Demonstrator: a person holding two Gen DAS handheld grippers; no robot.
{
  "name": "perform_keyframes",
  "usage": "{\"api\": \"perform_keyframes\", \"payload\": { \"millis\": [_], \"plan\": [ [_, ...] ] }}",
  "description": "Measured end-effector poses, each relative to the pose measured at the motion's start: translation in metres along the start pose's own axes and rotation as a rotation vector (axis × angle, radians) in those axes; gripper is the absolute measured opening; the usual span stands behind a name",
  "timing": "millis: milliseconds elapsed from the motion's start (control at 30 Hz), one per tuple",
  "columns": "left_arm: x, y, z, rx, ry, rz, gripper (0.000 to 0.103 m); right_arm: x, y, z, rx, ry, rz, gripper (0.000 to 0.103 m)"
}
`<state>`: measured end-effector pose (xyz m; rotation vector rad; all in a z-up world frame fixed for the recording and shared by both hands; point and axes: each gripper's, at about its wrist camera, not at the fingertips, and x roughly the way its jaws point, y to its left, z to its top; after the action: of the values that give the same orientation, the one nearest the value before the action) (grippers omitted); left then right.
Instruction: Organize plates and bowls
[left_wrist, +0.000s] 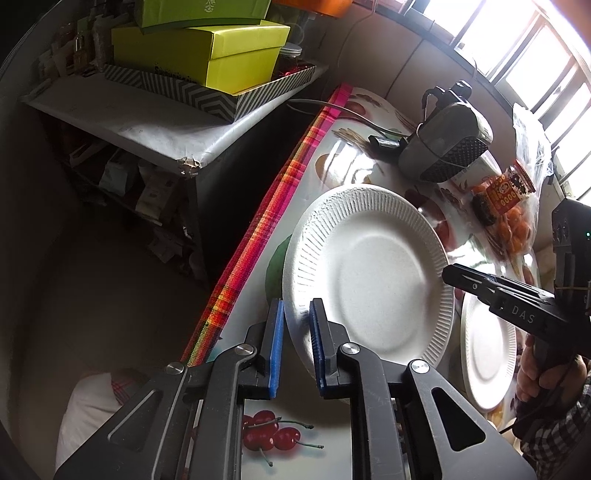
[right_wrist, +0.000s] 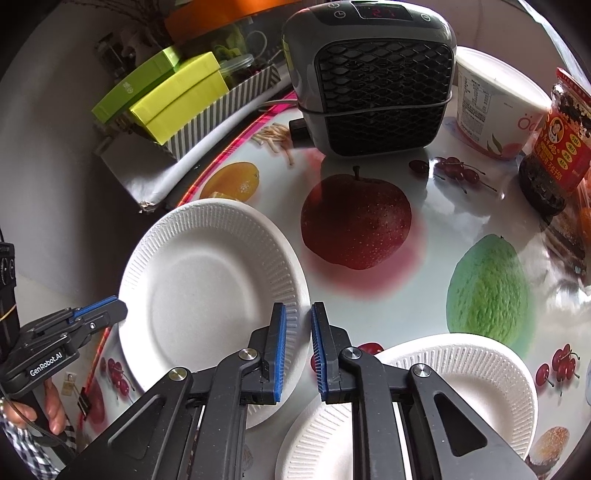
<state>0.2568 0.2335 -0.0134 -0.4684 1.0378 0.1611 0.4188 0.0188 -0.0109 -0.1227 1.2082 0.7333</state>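
Observation:
A white paper plate (left_wrist: 369, 266) (right_wrist: 207, 284) lies on the fruit-printed table (right_wrist: 417, 206), and both grippers hold it. My left gripper (left_wrist: 297, 306) is shut on its near left rim, the ribbed edge pinched between the blue pads. My right gripper (right_wrist: 298, 308) is shut on the opposite rim. Each wrist view also shows the other tool: the right gripper (left_wrist: 448, 273) at the plate's right edge and the left gripper (right_wrist: 120, 308) at its left edge. Two more paper plates (right_wrist: 476, 376) (left_wrist: 487, 350) overlap at the near right, partly hidden by the right gripper.
A grey fan heater (right_wrist: 369, 81) (left_wrist: 443, 147) stands at the back of the table, with a white tub (right_wrist: 495, 107) and a red-labelled jar (right_wrist: 557, 140) to its right. A bag of oranges (left_wrist: 513, 218) lies beyond the plates. Past the table's striped edge (left_wrist: 266, 214) is a shelf with green boxes (left_wrist: 199, 48).

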Motion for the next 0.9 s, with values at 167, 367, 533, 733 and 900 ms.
{"api": "perform_keyframes", "payload": {
  "millis": [167, 367, 533, 733, 900],
  "plan": [
    [-0.008, 0.000, -0.001, 0.006, -0.009, 0.007, 0.015, -0.009, 0.003, -0.001, 0.008, -0.010, 0.015, 0.014],
    [-0.020, -0.003, -0.004, 0.016, -0.021, 0.007, 0.015, -0.023, 0.007, -0.009, 0.010, -0.017, 0.022, 0.013],
    [-0.029, -0.006, -0.010, 0.020, -0.024, -0.004, 0.015, -0.036, 0.009, -0.016, 0.022, -0.030, 0.030, 0.013],
    [-0.040, -0.013, -0.017, 0.036, -0.034, -0.011, 0.015, -0.052, 0.010, -0.027, 0.024, -0.042, 0.024, 0.013],
    [-0.046, -0.018, -0.024, 0.046, -0.032, -0.017, 0.015, -0.062, 0.010, -0.038, 0.028, -0.049, 0.024, 0.013]
  ]
}}
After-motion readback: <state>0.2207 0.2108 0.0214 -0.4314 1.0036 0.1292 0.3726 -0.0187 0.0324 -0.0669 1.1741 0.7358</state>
